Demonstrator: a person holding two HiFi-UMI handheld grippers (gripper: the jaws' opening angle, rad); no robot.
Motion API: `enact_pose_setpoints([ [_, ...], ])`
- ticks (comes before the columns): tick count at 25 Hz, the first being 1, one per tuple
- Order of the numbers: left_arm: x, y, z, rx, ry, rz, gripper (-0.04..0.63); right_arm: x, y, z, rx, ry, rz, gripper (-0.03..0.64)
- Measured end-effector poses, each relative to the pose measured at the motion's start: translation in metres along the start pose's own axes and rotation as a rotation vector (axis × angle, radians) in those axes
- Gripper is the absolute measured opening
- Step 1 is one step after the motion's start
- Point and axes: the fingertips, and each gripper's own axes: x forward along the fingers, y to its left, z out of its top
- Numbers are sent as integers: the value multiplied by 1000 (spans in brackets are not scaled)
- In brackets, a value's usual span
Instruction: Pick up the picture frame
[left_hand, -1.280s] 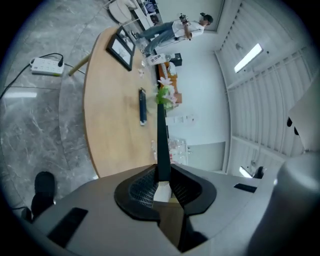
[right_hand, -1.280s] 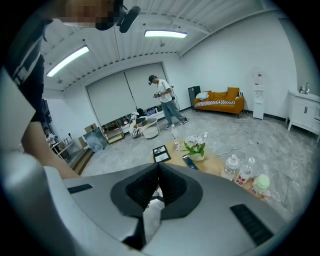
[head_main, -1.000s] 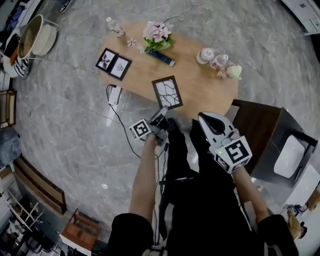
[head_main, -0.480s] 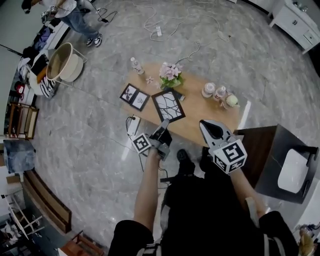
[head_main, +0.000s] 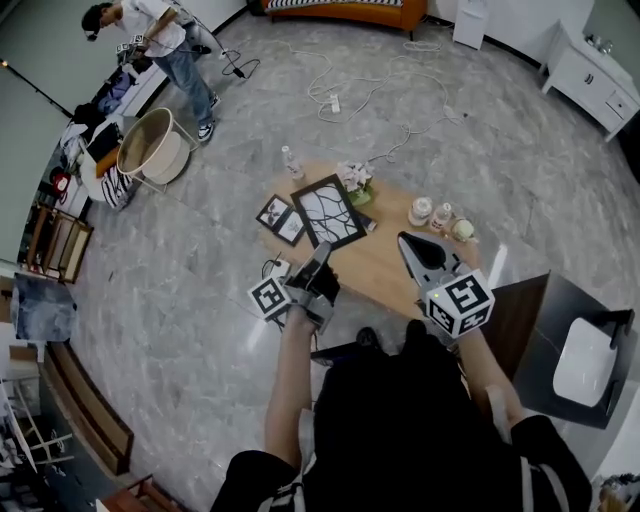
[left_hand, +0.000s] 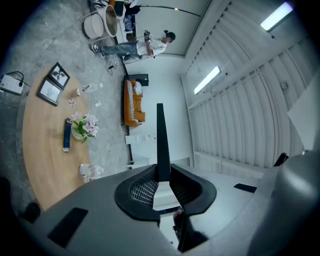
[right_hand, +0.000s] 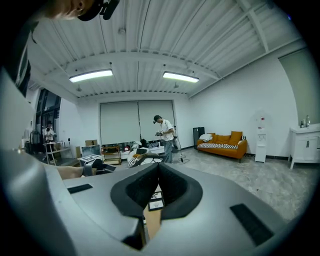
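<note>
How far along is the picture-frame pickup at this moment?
Done: the left tool is clamped on the picture frame, which hangs clear above the wooden table. In hand: that frame only; the right tool is shut and empty. Left: nothing visible beyond holding it.

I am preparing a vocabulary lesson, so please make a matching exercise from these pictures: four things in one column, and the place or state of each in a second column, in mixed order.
Things
1. large black picture frame with a branch drawing
2. small black double photo frame
3. round beige basket
4. right gripper

Places or states
A. on the grey stone floor
B. flat on the oval wooden table
C. clamped in the left gripper, above the table
D. empty, jaws together

Pairs: 1-C, 2-B, 3-A, 4-D
</note>
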Motion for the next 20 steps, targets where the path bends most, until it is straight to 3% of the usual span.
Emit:
enact_pose_setpoints([
  [8, -9, -53, 6, 90, 19, 3, 75, 3, 10, 46, -53, -76, 83, 14],
  [20, -17, -76, 7, 100, -4, -31, 75, 12, 22, 59, -89, -68, 88, 14],
])
